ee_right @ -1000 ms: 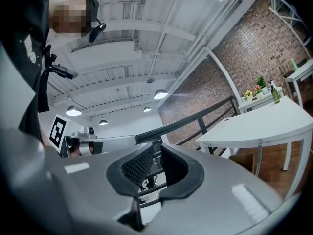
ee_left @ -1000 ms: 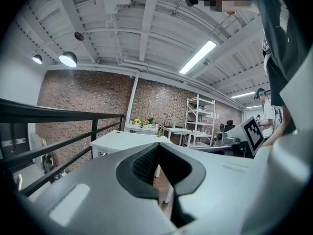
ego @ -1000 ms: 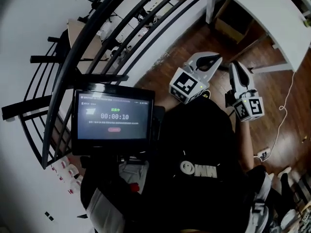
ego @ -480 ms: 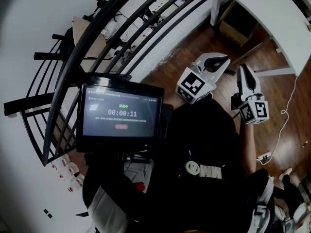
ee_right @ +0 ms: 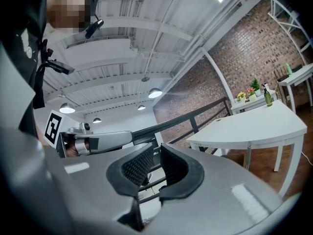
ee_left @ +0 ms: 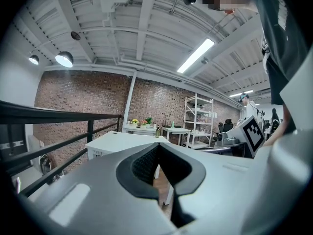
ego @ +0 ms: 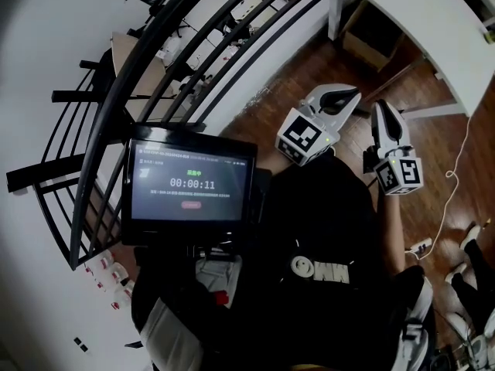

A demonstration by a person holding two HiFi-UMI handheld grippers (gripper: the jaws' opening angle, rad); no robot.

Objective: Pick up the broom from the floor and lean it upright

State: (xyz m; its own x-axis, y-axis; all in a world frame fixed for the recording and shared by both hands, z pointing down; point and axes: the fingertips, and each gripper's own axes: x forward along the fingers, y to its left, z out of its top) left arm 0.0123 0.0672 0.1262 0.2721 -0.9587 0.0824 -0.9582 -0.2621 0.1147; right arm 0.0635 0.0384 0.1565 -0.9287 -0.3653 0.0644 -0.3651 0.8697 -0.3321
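Jaws of the left gripper press together, empty; the right gripper stands slightly parted, empty, both above the wooden floor near a white table.

Head view, with the person's torso as dial centre.
- Screen: 9 o'clock, just beside the torso and in front of the railing.
- Railing: runs from 8 round to 12 o'clock, behind the screen.
- Left gripper: 12 o'clock, over the floor.
- Right gripper: 1 o'clock, just beside the left gripper, not touching it.
- Table: 1 o'clock, beyond both grippers.
- Box: under the table.
- Cable: 3 o'clock, on the floor.
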